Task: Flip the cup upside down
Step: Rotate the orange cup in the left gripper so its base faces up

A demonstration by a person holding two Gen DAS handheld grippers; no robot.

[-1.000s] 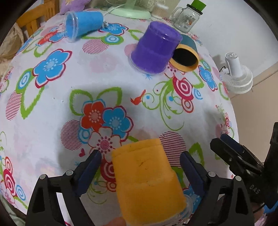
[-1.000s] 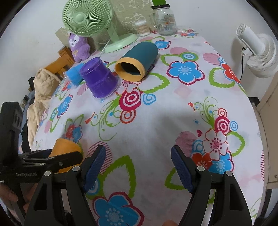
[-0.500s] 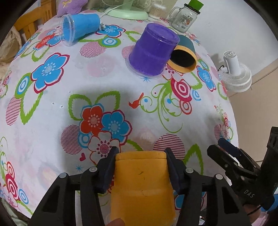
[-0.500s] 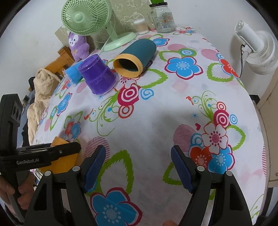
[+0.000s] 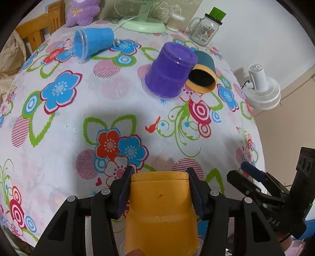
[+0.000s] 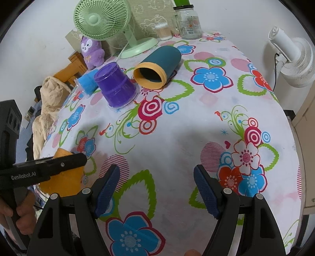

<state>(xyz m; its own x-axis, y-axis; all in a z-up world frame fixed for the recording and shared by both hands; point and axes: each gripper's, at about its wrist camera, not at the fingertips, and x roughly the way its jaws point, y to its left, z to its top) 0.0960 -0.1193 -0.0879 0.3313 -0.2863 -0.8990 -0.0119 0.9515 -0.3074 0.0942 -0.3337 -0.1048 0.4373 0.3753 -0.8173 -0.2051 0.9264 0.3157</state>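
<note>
My left gripper (image 5: 159,189) is shut on an orange cup (image 5: 160,208), its flat base pointing away from me and its mouth toward the camera, at the near edge of the flowered table (image 5: 59,137). The orange cup also shows in the right wrist view (image 6: 63,177), held by the left gripper (image 6: 49,169). My right gripper (image 6: 156,189) is open and empty above the cloth, to the right of the left one; it shows in the left wrist view (image 5: 250,173). A purple cup (image 5: 169,72) stands upside down mid-table.
A blue cup (image 5: 92,44) lies on its side at the far left. A teal tube with an orange rim (image 5: 202,74) lies behind the purple cup. A green fan (image 6: 102,17), a glass jar (image 5: 206,31), a purple plush (image 6: 91,51) and a white fan (image 6: 291,57) stand around the far edge.
My left gripper has closed from open onto the orange cup and the cup has straightened between the pads. My right gripper has stayed open with little movement.
</note>
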